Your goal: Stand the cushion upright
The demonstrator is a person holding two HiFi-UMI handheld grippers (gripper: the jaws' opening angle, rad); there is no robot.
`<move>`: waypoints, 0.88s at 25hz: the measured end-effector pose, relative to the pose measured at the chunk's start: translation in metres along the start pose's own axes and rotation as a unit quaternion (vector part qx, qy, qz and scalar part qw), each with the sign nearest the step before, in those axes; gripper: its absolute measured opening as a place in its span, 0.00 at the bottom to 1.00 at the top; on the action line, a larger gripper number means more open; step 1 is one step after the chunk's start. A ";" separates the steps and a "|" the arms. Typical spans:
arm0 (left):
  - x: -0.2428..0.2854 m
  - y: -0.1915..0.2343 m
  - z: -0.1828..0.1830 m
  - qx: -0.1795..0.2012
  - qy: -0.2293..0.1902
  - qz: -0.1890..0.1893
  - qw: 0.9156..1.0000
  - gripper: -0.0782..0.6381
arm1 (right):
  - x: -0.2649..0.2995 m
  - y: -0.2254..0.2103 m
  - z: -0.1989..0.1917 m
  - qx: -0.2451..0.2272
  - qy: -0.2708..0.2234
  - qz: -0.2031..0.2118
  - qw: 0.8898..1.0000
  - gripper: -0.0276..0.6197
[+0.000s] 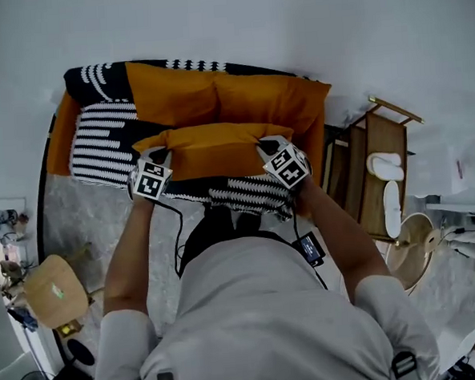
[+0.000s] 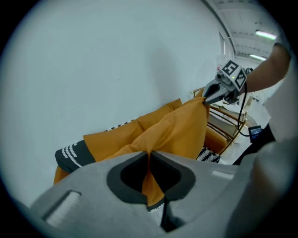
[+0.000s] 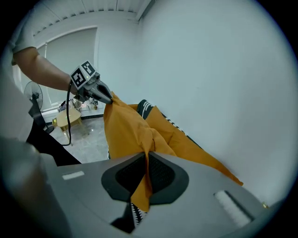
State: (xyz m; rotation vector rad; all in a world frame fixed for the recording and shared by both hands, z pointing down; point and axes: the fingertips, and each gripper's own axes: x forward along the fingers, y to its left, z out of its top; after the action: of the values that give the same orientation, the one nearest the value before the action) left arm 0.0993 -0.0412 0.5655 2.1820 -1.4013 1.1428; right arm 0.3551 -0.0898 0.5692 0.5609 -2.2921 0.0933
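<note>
Your left tool (image 2: 149,157): narrow. It pinches one corner of the orange cushion (image 1: 211,147), and the cloth runs right between its two jaws.
Your right tool (image 3: 148,158): narrow too. It pinches the other corner of the same cushion, with orange cloth squeezed between its jaws.
Cushion: at your 12 o'clock, held between both tools. Its long side goes across from 9 o'clock to 3 o'clock. It sits over the seat of the sofa (image 1: 60,136), in front of the back cushions. You cannot tell if its low edge touches the seat.
Back cushions (image 1: 224,94): two orange ones, side by side. They lean on the back of the sofa, farther out at 12 o'clock, close to the white wall (image 1: 211,22).
Blanket (image 1: 98,145): black with white stripes. It covers the seat under the held cushion and hangs over the front edge.
Wooden rack (image 1: 396,131): at your 2 o'clock, just beside the sofa's end. White slippers (image 1: 386,166) rest on it.
Little wooden desk (image 1: 55,291): at your 8 o'clock, on the grey floor (image 1: 87,226), apart from the sofa.
Your arms: both reach forward, one to each end of the cushion.
</note>
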 end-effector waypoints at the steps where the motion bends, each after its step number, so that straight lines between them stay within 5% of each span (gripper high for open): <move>1: -0.009 0.003 -0.004 -0.007 -0.001 0.006 1.000 0.14 | 0.000 0.006 0.007 -0.003 -0.002 0.005 1.000 0.08; 11: -0.085 0.066 -0.069 -0.071 -0.020 0.060 0.995 0.14 | 0.040 0.073 0.088 -0.052 -0.021 0.049 0.997 0.08; 22: -0.159 0.181 -0.169 -0.107 -0.041 0.071 0.991 0.14 | 0.125 0.171 0.202 -0.063 -0.020 0.052 0.996 0.08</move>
State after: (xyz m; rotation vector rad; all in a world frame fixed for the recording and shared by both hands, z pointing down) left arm -0.1673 0.0768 0.5245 2.0266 -1.6557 0.9086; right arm 0.0714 -0.0286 0.5314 0.3808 -2.3475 -0.0132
